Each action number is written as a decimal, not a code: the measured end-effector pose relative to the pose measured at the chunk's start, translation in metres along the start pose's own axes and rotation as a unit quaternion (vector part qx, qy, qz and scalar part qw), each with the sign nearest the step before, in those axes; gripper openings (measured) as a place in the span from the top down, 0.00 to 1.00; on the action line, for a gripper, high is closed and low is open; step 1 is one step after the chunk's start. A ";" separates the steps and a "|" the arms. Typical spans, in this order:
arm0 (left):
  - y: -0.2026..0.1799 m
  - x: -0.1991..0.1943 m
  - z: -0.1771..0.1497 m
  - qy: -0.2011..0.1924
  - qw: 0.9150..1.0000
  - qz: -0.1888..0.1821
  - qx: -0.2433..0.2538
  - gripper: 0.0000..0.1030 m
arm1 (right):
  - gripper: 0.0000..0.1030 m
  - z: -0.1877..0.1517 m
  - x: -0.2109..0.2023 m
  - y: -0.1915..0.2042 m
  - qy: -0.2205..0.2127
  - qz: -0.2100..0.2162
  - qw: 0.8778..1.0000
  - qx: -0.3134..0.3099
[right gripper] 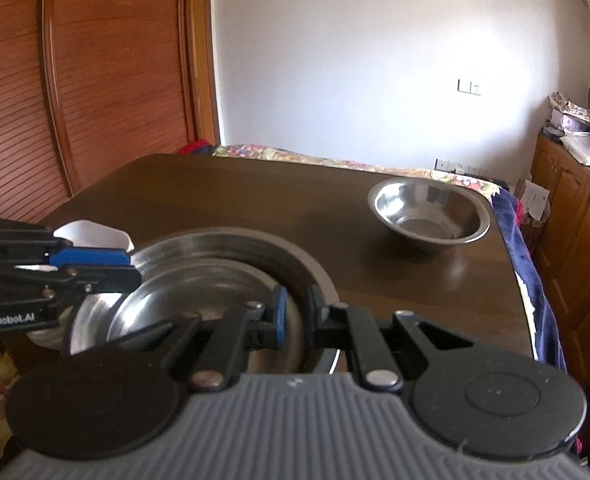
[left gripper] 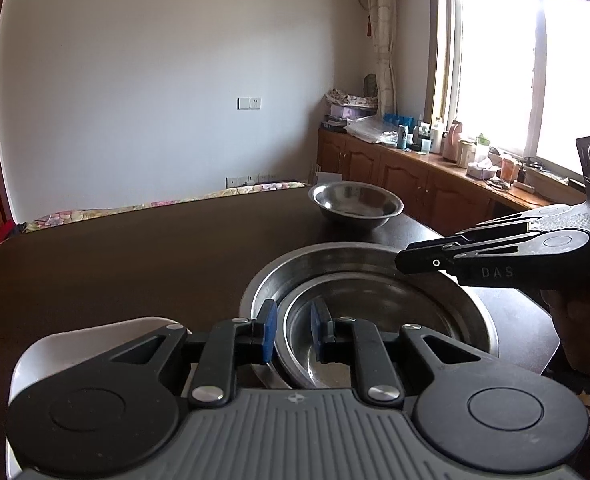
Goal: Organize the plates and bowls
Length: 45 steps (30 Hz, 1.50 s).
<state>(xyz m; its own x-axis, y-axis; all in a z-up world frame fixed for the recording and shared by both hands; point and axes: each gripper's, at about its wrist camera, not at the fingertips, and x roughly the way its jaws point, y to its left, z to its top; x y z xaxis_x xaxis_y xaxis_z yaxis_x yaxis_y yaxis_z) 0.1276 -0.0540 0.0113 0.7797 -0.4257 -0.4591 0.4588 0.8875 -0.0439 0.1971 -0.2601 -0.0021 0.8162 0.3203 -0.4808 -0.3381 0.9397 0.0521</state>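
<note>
A small steel bowl (left gripper: 375, 320) sits nested inside a larger steel bowl (left gripper: 335, 264) on the dark table (left gripper: 135, 260). My left gripper (left gripper: 293, 330) straddles the small bowl's near rim with its blue pads (left gripper: 269, 330) close to it. My right gripper (right gripper: 295, 314) is closed on the right rim of the same small bowl (right gripper: 199, 300), which sits inside the large bowl (right gripper: 235, 248). Each gripper shows in the other's view, the right one (left gripper: 415, 260) and the left one (right gripper: 107, 268). A third steel bowl (left gripper: 355, 204) stands alone farther back; it also shows in the right wrist view (right gripper: 429, 212).
A white dish (right gripper: 91, 234) lies left of the nested bowls, partly under my left gripper; it shows in the left wrist view (left gripper: 95, 340). A flowered cloth (right gripper: 335, 160) lies beyond the table's far edge. Wooden cabinets (left gripper: 415, 176) with clutter stand to the right under a window.
</note>
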 end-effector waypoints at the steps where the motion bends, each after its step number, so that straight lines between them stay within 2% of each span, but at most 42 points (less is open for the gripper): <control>1: 0.000 -0.001 0.001 -0.002 1.000 0.000 0.000 0.54 | 0.87 0.001 -0.001 -0.001 -0.003 0.002 1.000 0.004; 9: -0.001 -0.001 0.011 -0.013 1.000 0.001 0.007 0.52 | 0.87 0.008 -0.016 -0.012 -0.034 -0.003 0.999 0.018; 19: -0.003 0.028 0.040 -0.014 1.000 -0.008 0.023 0.50 | 0.87 0.018 -0.016 -0.044 -0.061 -0.026 0.997 0.035; 25: -0.006 0.055 0.063 -0.010 0.999 -0.012 0.038 0.40 | 0.87 0.024 -0.001 -0.072 -0.068 -0.036 0.996 0.047; 30: -0.009 0.080 0.080 -0.009 0.999 -0.015 0.044 0.21 | 0.84 0.031 0.019 -0.096 -0.066 -0.044 0.995 0.054; 32: -0.007 0.089 0.086 -0.008 0.999 -0.021 0.039 0.16 | 0.69 0.032 0.026 -0.104 -0.064 -0.049 0.995 0.054; 33: -0.008 0.094 0.089 -0.007 0.999 -0.023 0.038 0.12 | 0.58 0.033 0.031 -0.108 -0.066 -0.054 0.995 0.052; 36: -0.011 0.109 0.096 -0.003 0.999 -0.021 0.043 0.03 | 0.54 0.034 0.038 -0.117 -0.070 -0.059 0.995 0.045; 40: -0.015 0.125 0.103 0.005 0.998 -0.019 0.054 0.01 | 0.47 0.035 0.049 -0.129 -0.065 -0.060 0.995 0.044; 43: -0.018 0.134 0.107 0.010 0.998 -0.017 0.059 0.00 | 0.34 0.037 0.056 -0.136 -0.063 -0.059 0.995 0.046; 45: -0.018 0.139 0.108 0.016 0.998 -0.018 0.057 0.00 | 0.31 0.037 0.060 -0.140 -0.061 -0.059 0.996 0.042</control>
<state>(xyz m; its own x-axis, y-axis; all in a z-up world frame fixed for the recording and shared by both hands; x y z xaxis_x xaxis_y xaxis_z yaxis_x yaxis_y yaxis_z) 0.2738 -0.1481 0.0438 0.7489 -0.4496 -0.4868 0.5335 0.8448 0.0404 0.3104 -0.3677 -0.0052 0.9002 0.2140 -0.3792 -0.1996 0.9768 0.0772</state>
